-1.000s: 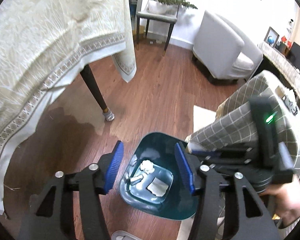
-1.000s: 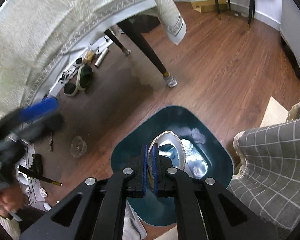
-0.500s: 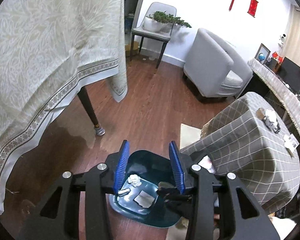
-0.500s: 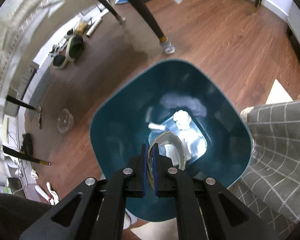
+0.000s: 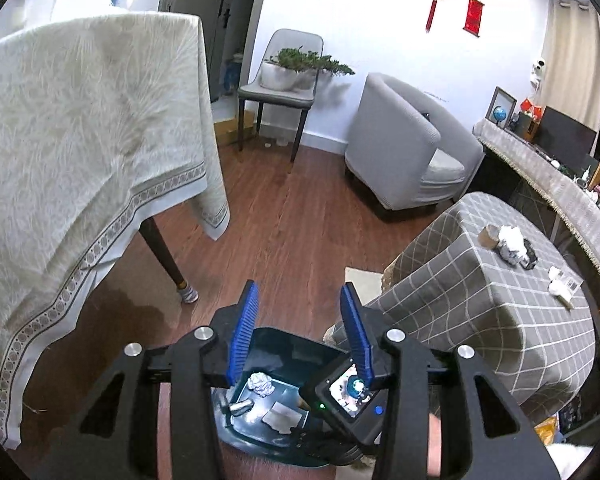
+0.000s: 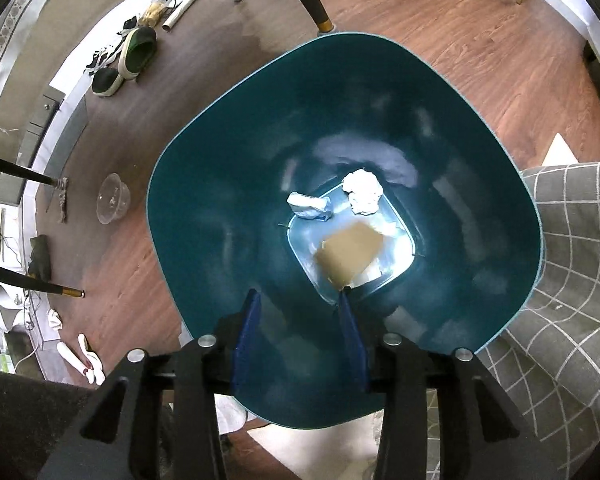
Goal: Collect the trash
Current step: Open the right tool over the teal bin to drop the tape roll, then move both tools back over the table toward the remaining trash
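Cardboard scrap (image 6: 350, 254) is lying inside the teal bin (image 6: 220, 184).
Both the right hand-held gripper (image 6: 300, 314) and left hand-held gripper (image 5: 300, 312) are hanging spread apart above the bin.

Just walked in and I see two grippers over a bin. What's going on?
A person is collecting trash. The right gripper hangs open over the teal bin, with a brown cardboard piece blurred just below its tips. A crumpled tissue and a small wrapper lie at the bottom. The left gripper is open and empty. More scraps sit on the checked table.
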Motion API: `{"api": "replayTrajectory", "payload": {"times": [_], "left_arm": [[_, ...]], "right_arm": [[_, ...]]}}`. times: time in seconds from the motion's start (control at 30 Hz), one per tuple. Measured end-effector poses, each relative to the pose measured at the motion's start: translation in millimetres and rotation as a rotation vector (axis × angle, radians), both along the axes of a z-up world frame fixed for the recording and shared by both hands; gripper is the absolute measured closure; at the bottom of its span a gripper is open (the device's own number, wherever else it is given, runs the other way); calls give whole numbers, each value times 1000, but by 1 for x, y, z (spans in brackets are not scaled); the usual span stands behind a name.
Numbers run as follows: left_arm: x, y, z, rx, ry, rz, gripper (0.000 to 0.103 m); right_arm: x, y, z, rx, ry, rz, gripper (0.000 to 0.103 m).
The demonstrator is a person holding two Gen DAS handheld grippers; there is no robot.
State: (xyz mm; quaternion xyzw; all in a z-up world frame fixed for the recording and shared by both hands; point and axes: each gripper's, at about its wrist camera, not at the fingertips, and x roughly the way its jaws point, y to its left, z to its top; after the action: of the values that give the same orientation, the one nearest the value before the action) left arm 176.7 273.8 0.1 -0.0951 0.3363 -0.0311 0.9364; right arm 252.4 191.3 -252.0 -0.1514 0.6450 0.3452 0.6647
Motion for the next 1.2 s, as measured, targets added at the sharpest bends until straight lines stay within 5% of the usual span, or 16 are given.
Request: {"api": "replayTrajectory", "payload": {"times": [0.37, 0.63, 0.9, 1.2], "left_arm": [[5, -10, 19, -39, -48, 11, 50], [11, -26, 32, -41, -73, 3, 44], [16, -53, 49, 56, -114, 3, 36], [23, -105, 58, 50, -145, -80, 28]], "right_arm": [[-2, -15, 19, 34, -14, -1, 62], [-2, -32, 95, 185, -137, -10, 62], [0, -73, 175, 333, -286, -69, 61], [10, -139, 225, 396, -435, -167, 51]]}}
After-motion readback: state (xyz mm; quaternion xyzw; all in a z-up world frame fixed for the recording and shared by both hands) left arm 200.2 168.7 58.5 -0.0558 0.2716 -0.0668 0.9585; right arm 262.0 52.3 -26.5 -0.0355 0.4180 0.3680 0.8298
